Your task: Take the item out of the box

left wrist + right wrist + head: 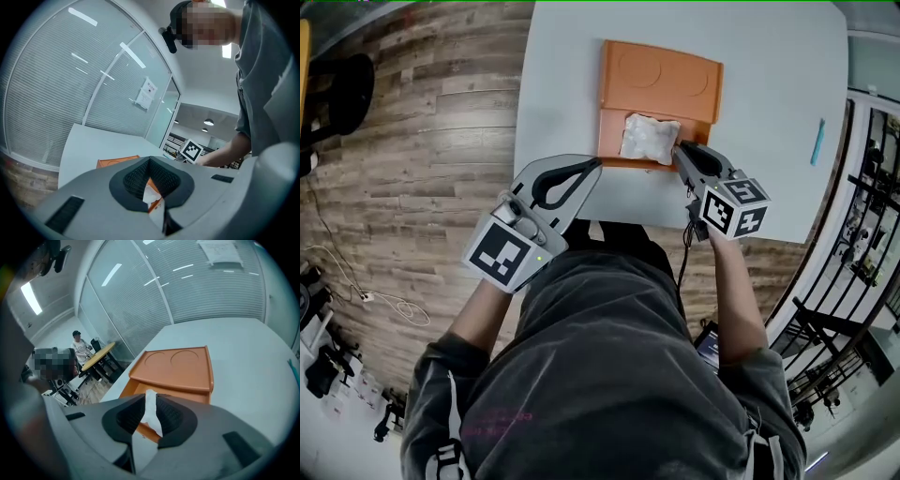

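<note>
An orange box (611, 141) lies open on the white table (769, 75), its lid (661, 80) folded back away from me. A white crumpled bag (649, 138) rests in the box. My right gripper (678, 148) is at the bag's right edge; in the right gripper view the bag (151, 408) stands in the gap between its parted jaws (150, 397), in front of the box (178, 366). My left gripper (595, 164) sits by the box's near left corner, its tips together with nothing held. Through its hollow (150, 160) I glimpse orange and white.
A thin blue pen-like stick (817, 141) lies near the table's right edge. The near table edge runs just under both grippers. Wood floor (412, 141) lies to the left with cables (384, 300); black metal racks (862, 234) stand at the right.
</note>
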A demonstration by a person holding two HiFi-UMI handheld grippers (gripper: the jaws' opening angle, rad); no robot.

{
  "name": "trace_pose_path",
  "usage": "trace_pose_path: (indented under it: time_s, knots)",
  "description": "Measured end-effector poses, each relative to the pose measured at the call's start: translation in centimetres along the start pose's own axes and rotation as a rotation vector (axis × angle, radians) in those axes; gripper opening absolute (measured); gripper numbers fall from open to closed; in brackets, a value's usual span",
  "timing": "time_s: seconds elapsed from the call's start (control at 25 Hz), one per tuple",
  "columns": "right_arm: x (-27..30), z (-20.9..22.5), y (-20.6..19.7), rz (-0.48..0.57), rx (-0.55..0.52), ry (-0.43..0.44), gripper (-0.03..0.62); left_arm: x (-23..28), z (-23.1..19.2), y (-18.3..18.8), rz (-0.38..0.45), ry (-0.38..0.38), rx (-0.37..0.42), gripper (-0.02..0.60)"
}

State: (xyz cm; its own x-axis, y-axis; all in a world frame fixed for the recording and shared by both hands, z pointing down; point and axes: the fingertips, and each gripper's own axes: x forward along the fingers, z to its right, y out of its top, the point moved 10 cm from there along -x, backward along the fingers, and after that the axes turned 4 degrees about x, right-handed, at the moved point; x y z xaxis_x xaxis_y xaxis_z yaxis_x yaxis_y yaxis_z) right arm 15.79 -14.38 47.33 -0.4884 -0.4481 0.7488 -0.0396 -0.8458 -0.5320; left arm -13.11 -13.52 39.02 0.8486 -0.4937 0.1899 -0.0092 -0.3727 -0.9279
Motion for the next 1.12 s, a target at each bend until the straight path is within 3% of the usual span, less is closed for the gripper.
trace_pose_path:
  time_s: [0.44, 0.48, 1.12]
  knots:
    - [2.4, 1.8, -0.7, -0.142, 0.042, -0.077, 0.104, -0.5, -1.9, -0.4, 0.010, 0.004, -0.004, 0.012]
    - [2.5, 1.9, -0.8, -0.160, 0.045, -0.085, 0.129, -0.5, -1.9, -0.4, 0.012, 0.002, -0.003, 0.012]
    - [4.9, 3.1, -1.1, -0.346, 0.066, -0.152, 0.129, -0.8, -3.8, -0.7, 0.032, 0.010, -0.038, 0.012]
